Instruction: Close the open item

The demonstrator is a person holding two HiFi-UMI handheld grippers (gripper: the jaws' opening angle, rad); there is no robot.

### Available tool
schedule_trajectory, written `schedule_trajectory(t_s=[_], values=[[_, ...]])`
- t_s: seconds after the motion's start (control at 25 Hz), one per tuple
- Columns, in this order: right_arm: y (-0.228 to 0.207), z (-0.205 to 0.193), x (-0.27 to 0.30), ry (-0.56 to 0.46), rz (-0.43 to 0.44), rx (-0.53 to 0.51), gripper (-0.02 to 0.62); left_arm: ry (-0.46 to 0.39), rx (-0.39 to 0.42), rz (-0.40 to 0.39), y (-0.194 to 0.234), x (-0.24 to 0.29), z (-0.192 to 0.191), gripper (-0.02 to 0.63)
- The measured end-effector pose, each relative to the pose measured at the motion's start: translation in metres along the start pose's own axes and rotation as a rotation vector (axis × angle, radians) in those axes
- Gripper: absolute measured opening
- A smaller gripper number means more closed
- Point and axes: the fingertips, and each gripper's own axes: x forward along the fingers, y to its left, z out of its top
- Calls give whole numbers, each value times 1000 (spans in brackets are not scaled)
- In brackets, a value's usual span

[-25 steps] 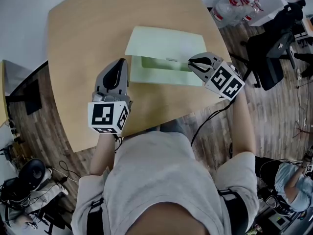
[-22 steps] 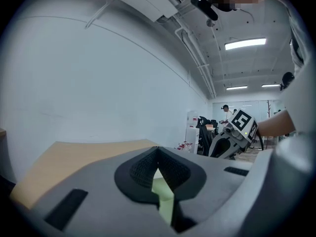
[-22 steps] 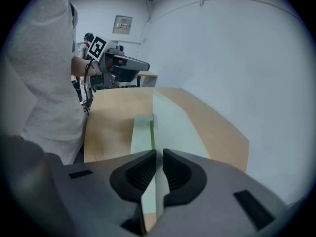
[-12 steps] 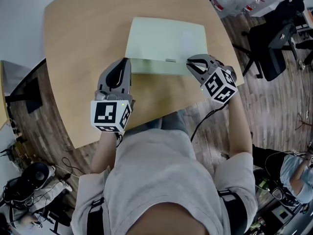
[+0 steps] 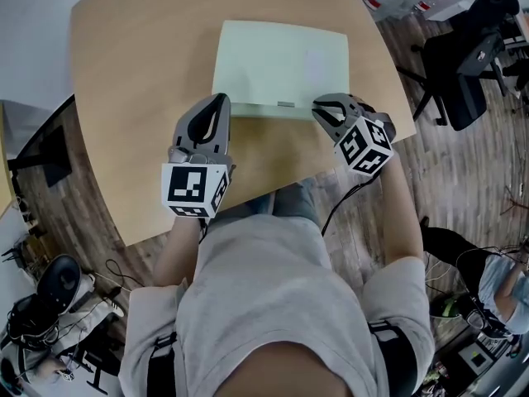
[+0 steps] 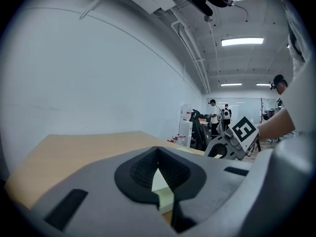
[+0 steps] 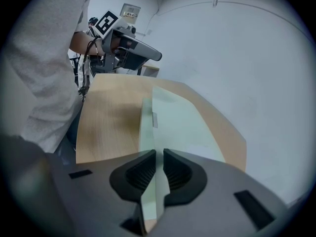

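Head view: the pale green box [image 5: 281, 64] lies on the wooden table [image 5: 140, 81] with its lid down flat.
I see the left gripper [image 5: 216, 99] at the near left corner of the box, its jaws meeting at the tips and holding nothing. The right gripper [image 5: 318, 107] is at the near right corner, with only a thin slit between its jaws.

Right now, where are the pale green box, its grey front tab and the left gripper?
pale green box [image 5: 281, 64], head view, middle of its closed lid.
grey tab [image 5: 286, 104], head view, its centre, on the box's front edge.
left gripper [image 5: 217, 101], head view, between its fingertips.
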Motion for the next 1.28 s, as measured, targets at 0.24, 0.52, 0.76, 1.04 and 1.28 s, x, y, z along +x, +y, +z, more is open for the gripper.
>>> schedule_trajectory(t_s=[0.24, 0.52, 0.76, 1.04, 1.28], values=[[10, -7, 7, 22, 19, -15, 46, 18, 2, -22, -10, 6, -12, 15], [15, -18, 16, 43, 45, -15, 54, 27, -3, -53, -27, 19, -23, 15], [16, -20, 18, 37, 61, 15, 60, 47, -8, -76, -37, 24, -35, 15], [16, -22, 19, 67, 90, 19, 63, 83, -17, -109, -52, 34, -50, 15], [18, -21, 17, 87, 115, 46, 71, 104, -26, -126, -62, 37, -59, 15]])
